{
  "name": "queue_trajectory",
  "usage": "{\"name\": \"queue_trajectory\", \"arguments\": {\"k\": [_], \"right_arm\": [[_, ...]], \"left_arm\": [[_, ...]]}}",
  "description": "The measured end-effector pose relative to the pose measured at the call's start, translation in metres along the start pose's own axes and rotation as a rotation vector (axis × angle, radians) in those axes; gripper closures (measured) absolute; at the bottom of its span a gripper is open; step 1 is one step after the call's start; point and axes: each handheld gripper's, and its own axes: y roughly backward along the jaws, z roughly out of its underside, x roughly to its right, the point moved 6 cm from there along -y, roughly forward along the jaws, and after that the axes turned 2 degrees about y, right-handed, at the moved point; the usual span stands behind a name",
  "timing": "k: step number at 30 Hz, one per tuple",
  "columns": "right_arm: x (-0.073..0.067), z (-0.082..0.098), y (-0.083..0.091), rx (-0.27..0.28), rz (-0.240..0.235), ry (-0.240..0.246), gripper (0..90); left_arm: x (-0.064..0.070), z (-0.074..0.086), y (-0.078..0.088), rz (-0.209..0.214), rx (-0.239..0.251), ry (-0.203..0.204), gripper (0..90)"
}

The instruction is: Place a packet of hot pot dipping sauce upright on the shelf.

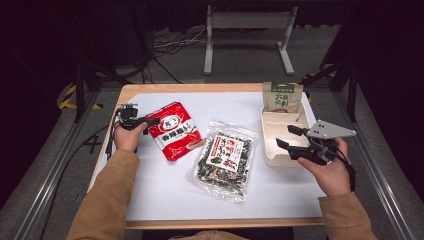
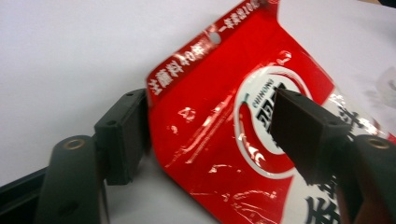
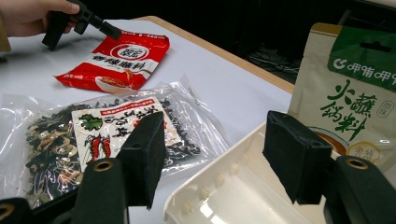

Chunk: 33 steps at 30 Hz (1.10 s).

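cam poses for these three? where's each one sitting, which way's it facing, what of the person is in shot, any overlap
High view: above the person's side, looking forward and down on the table; both forearms, left hand-held gripper, right hand-held gripper.
Left gripper view: on the left hand-held gripper, looking along its jaws, which straddle the red packet.
Right gripper view: on the right hand-held gripper, jaws open over the cream tray, facing across to the other hand.
Shared: red packet, in all three.

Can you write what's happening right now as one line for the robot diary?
left gripper: fingers open around red packet top edge | right gripper: open, over cream tray | clear packet: on table
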Motion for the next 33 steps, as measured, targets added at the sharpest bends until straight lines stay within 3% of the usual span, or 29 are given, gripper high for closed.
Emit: {"name": "queue_trajectory", "arguments": {"k": [10, 14, 20, 22, 27, 33], "right_arm": [[-0.001, -0.001, -0.003, 0.0, -0.01, 0.002, 38.4], [-0.002, -0.001, -0.005, -0.002, -0.016, 0.005, 38.4], [-0.004, -0.001, -0.006, -0.001, -0.024, 0.004, 38.3], [-0.005, -0.002, -0.007, -0.002, -0.028, 0.006, 38.3], [-0.005, -0.002, -0.007, -0.001, -0.031, 0.006, 38.1], [-0.006, -0.001, -0.008, -0.004, -0.035, 0.006, 38.1]], "left_arm": [[0.015, -0.005, 0.014, 0.018, 0.013, -0.05, 34.9], [0.025, -0.006, 0.017, 0.043, 0.013, -0.073, 38.6], [0.031, -0.004, 0.015, 0.045, 0.001, -0.116, 41.9], [0.032, -0.001, 0.012, 0.056, -0.019, -0.11, 44.1], [0.029, 0.002, 0.005, 0.023, -0.044, -0.132, 45.8], [0.021, 0.006, 0.0, -0.019, -0.066, -0.151, 60.0]]}}
